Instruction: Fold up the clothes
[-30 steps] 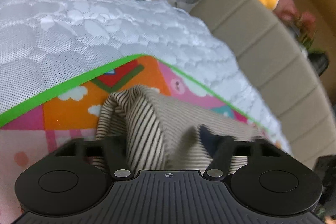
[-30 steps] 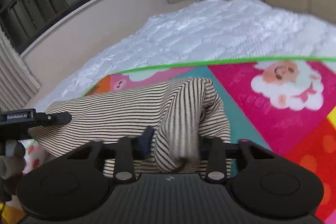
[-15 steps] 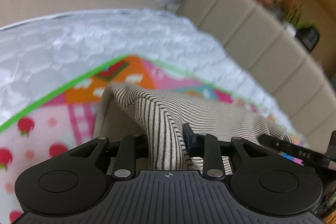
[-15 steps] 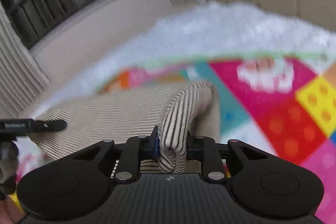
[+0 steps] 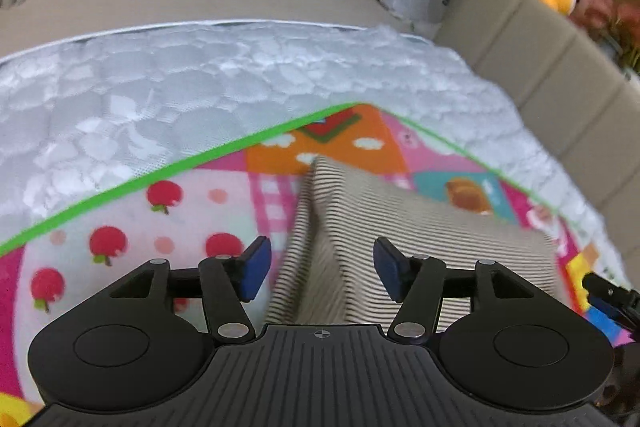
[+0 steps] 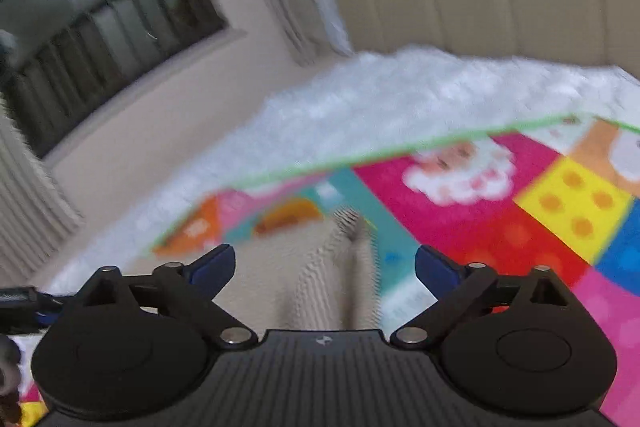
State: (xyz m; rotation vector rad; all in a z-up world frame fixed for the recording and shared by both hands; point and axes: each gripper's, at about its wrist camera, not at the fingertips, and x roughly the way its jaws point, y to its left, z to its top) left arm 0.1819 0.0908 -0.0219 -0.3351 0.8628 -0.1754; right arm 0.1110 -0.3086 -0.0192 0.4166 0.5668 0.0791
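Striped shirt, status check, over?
Left hand-held gripper open, right hand-held gripper open. Striped shirt released, folded on play mat. Nothing in the way.

Beige-and-dark striped garment, green-edged multicoloured mat

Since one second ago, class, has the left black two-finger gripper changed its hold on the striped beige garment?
Yes. The left gripper has opened and released the striped garment, which now lies on the colourful play mat.

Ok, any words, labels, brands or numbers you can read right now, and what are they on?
No readable text in either view.
Left gripper, body: a small crosshair sign, no words.
Right gripper, body: a small mark, too blurred to read.
Play mat: pictures only (apples, clouds), no letters visible.
Striped garment: no tag or label showing.
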